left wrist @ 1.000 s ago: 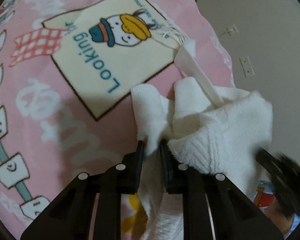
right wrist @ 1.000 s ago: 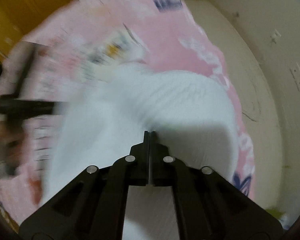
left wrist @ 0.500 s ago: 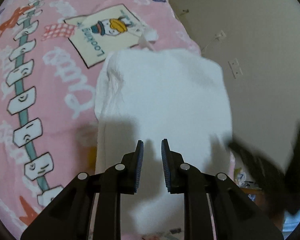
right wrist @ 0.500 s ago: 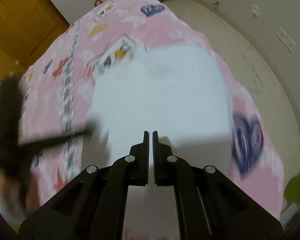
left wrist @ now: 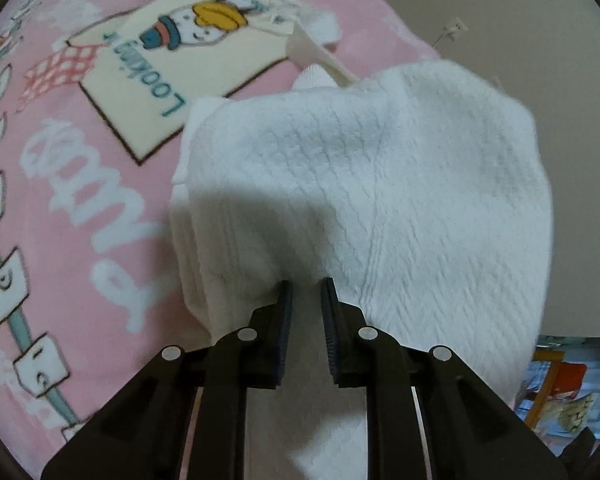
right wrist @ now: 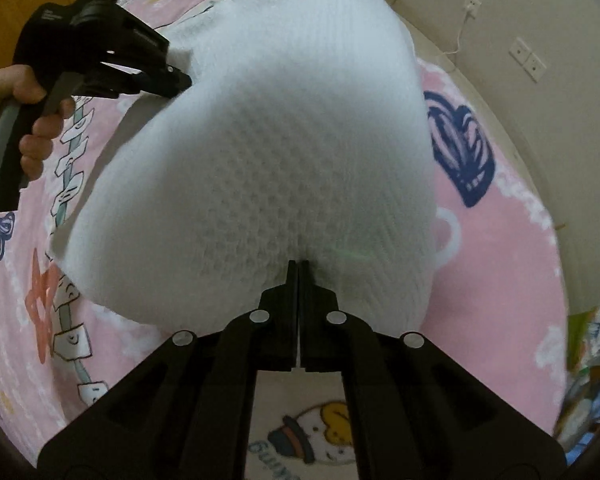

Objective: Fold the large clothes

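Note:
A white knitted garment (left wrist: 380, 184) hangs spread between my two grippers above a pink cartoon blanket (left wrist: 60, 200). My left gripper (left wrist: 304, 292) is shut on its near edge, with white fabric filling the narrow gap between the jaws. In the right wrist view the garment (right wrist: 268, 140) fills the middle. My right gripper (right wrist: 298, 272) pinches its hem, and its jaws are closing the last bit until they meet. The left gripper (right wrist: 180, 80) shows at the upper left, clamped on the far corner and carried by a hand (right wrist: 28, 92). A white strap (left wrist: 320, 56) trails from the garment onto the blanket.
The pink blanket (right wrist: 500, 280) covers a bed that ends at a beige wall (left wrist: 500, 20) with sockets (right wrist: 528, 58). Colourful clutter (left wrist: 560, 392) lies beyond the bed's lower right edge. A wooden surface shows at the top left of the right wrist view.
The garment went from a bunched heap to a sheet stretched between the grippers. The right gripper swung across and is gone from the left wrist view. The left gripper now shows upper left in the right wrist view.

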`<action>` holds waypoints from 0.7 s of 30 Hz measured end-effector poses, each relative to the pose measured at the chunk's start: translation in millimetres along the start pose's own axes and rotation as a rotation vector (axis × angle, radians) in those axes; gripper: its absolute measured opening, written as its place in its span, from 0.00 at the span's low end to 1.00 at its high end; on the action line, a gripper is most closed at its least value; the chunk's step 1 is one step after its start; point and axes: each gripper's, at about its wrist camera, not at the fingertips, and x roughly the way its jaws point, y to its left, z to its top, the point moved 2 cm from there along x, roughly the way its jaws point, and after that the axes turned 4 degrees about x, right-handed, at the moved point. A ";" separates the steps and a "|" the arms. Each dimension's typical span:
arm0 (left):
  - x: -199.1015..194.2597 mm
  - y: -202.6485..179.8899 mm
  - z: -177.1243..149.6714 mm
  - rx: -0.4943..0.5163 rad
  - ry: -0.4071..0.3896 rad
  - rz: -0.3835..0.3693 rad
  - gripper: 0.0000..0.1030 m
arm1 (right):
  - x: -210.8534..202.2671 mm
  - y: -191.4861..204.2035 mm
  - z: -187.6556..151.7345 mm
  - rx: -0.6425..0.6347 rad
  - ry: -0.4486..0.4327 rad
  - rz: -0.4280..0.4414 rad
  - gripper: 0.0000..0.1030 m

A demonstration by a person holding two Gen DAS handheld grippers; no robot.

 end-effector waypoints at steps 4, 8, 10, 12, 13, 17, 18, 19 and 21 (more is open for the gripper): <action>-55.3 0.5 -31.1 -0.101 -0.064 -0.053 0.15 | -49.3 -11.0 29.7 0.056 -0.072 0.062 0.01; -75.9 -4.4 -86.6 -0.180 -0.087 0.011 0.15 | -44.2 -16.7 98.9 0.024 -0.094 0.148 0.03; -59.0 -3.8 -109.5 -0.207 -0.052 0.061 0.15 | -13.3 -11.9 128.0 -0.003 -0.065 0.174 0.03; -41.9 0.9 -119.3 -0.223 -0.044 0.065 0.15 | 33.3 -6.7 152.9 -0.032 0.000 0.126 0.02; -36.3 2.5 -123.2 -0.222 -0.049 0.079 0.15 | 45.4 -4.9 157.3 -0.054 0.012 0.117 0.02; -12.6 17.2 -109.6 -0.228 -0.009 0.088 0.14 | 73.0 -4.9 168.7 -0.051 0.010 0.106 0.00; -6.3 21.4 -102.5 -0.219 0.009 0.097 0.14 | 75.0 -7.3 168.5 -0.009 0.012 0.121 0.00; -3.2 22.8 -96.4 -0.201 0.032 0.106 0.13 | 74.2 -8.6 169.5 0.014 0.010 0.126 0.00; -6.7 22.7 -90.5 -0.182 0.075 0.108 0.13 | 68.3 -7.0 167.5 0.027 0.005 0.114 0.00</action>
